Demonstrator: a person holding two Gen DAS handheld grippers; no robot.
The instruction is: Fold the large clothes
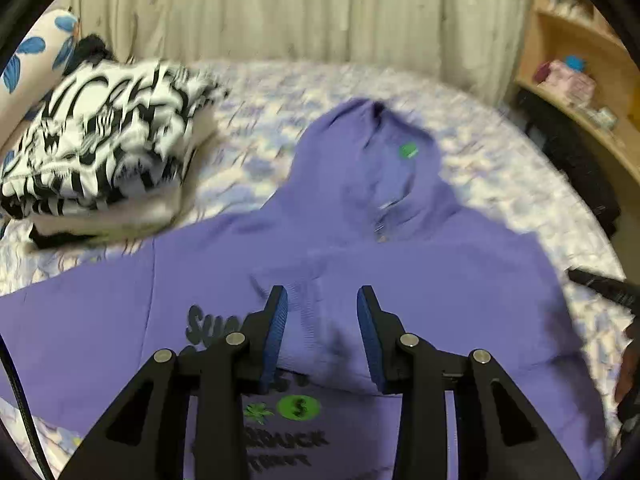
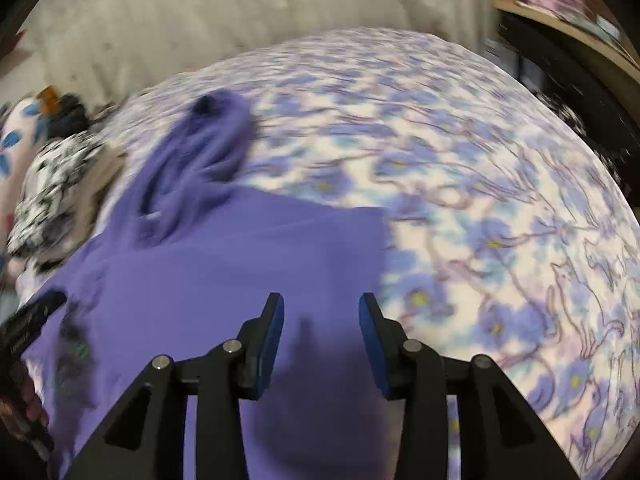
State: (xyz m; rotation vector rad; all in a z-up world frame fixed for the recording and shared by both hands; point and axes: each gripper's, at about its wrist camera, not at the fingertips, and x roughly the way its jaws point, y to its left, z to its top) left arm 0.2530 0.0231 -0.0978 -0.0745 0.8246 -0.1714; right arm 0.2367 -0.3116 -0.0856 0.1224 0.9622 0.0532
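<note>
A purple hoodie (image 1: 400, 264) lies face up on the bed, hood (image 1: 372, 152) pointing away, with black lettering and a green dollar badge (image 1: 299, 407) on its chest. One sleeve with its ribbed cuff (image 1: 308, 332) is folded across the chest. My left gripper (image 1: 322, 300) hovers over that cuff, open, its blue pads apart and not touching the cloth. My right gripper (image 2: 321, 306) is open above the hoodie's (image 2: 240, 280) right part, near its straight side edge, with nothing between the fingers. In the right wrist view the hood (image 2: 200, 152) is bunched at the far left.
A floral bedsheet (image 2: 480, 200) covers the bed. A folded black-and-white patterned garment (image 1: 104, 140) is stacked at the far left beside a flowered pillow (image 1: 36, 48). A curtain (image 1: 280, 8) hangs behind. Wooden shelves (image 1: 580, 80) and dark items stand on the right.
</note>
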